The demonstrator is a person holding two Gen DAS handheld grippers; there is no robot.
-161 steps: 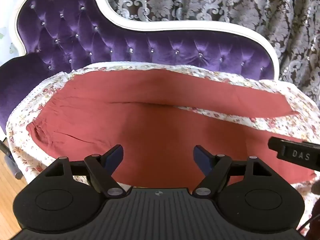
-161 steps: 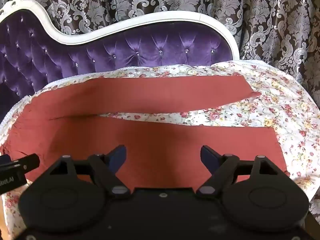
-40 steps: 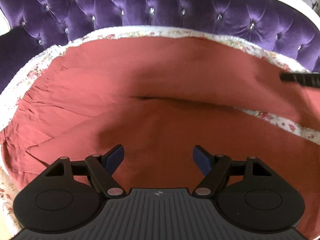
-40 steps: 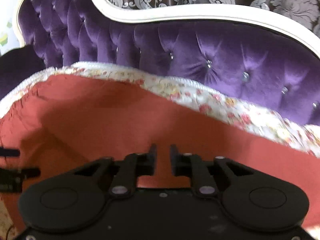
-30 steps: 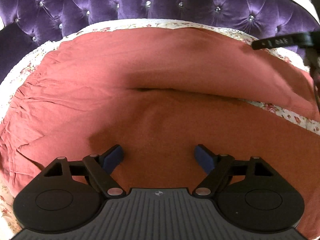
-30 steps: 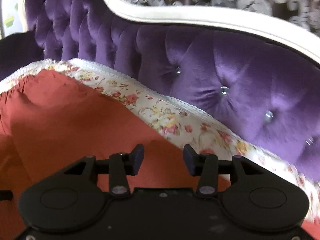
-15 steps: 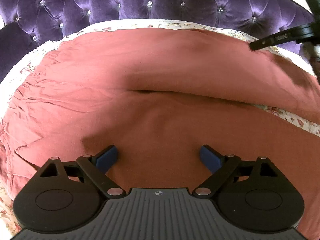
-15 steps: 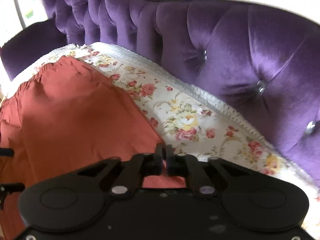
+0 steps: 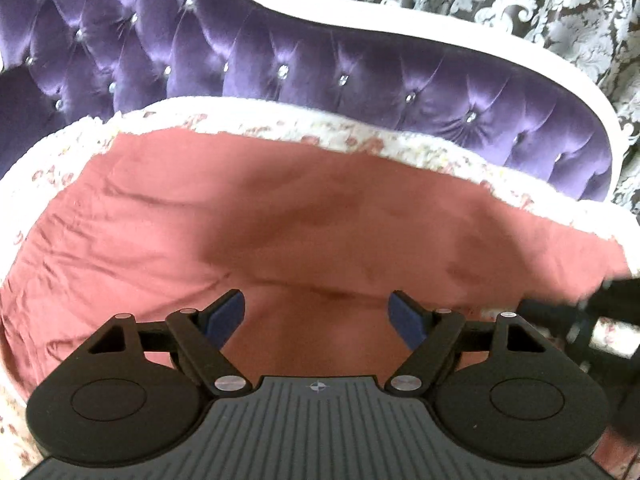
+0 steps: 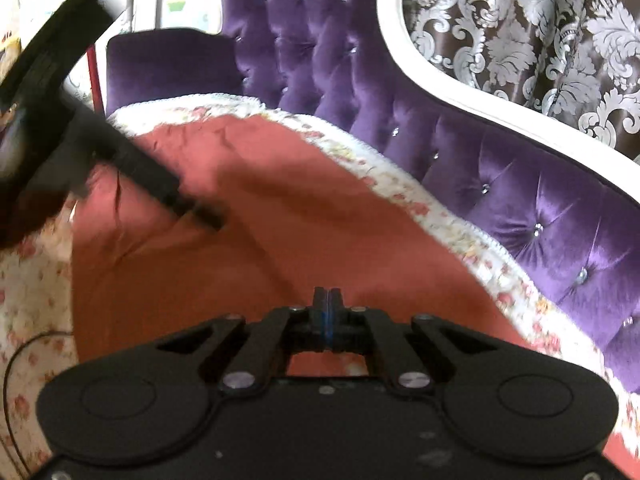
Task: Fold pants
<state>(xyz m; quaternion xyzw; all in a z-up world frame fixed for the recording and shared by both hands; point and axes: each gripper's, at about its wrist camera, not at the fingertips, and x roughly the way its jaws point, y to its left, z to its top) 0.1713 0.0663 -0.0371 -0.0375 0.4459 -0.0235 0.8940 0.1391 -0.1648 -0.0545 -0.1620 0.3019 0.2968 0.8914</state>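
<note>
The pants (image 9: 280,216) lay spread on a flowered cover (image 9: 280,124) over the seat of a purple sofa (image 9: 360,80), the waist toward nine o'clock in my left view and the legs running off toward three o'clock. My left gripper (image 9: 316,316) hung just above the cloth at the fork of the two legs, its blue pads (image 9: 226,314) set wide apart and gripping nothing.

My right gripper (image 10: 327,308) had its fingers pressed fully together over the red cloth at six o'clock in its own view. I judged that it had pinched the edge of a leg, since the cloth ran straight up to the fingertips, but the pinch itself was hidden behind them, so I could not tell for sure. In that same view my left tool crossed the cloth as a dark bar from ten o'clock. In the left view the right tool showed only as a dark blur at three o'clock.

As to progress, I judged the work barely begun: the pants lay opened out, a seam line showing where the far leg met the near one, and no finished fold was visible. What remained was to bring one leg over the other lengthwise, then to fold the doubled legs up toward the waist.
</note>
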